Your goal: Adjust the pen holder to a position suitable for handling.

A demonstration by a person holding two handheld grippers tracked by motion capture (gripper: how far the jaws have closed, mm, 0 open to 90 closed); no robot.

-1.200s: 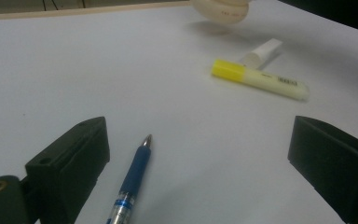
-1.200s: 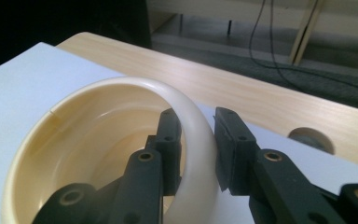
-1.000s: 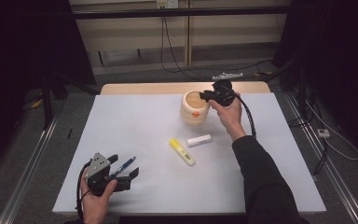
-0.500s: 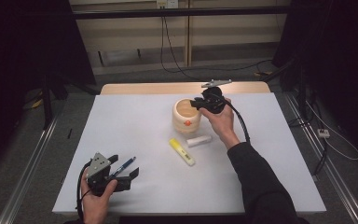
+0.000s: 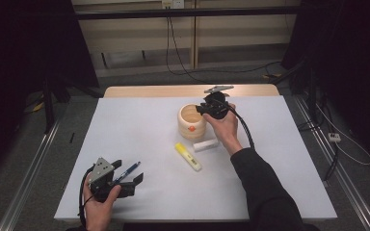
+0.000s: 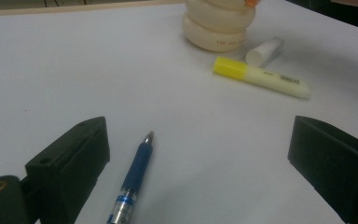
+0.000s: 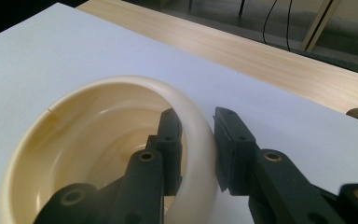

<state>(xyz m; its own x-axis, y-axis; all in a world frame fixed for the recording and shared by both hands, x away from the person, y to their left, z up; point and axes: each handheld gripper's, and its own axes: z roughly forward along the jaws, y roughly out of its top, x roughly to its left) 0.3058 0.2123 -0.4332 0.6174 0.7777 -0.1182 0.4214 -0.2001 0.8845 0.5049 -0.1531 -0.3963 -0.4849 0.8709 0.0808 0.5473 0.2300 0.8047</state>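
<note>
Over on the left, the left tongs (image 5: 130,179) are sitting low at the near edge of the table (image 5: 139,130), gaping wide open with nothing pinched. A blue pen (image 6: 135,182) is lying flat on the table between the two jaws, closer to the left-hand one in the left gripper view, tip pointing away, and neither jaw is touching it.

Moving toward the middle, a yellow highlighter (image 5: 188,156) is lying on the table at a slant, and just beside it, at its far end, a small white tube (image 5: 206,145) is resting on its side.

Right behind those two, the cream cup (image 5: 191,121) is standing upright, with a small orange spot on its near side. The right tongs (image 5: 203,109) are clamping down on its rim at the right side: in the right gripper view one jaw is sitting inside the cup (image 7: 98,149) and the other outside, with the thick wall squeezed between them. The person's hand (image 5: 224,127) is holding that tool from the near right, cable trailing back along the sleeve.
</note>
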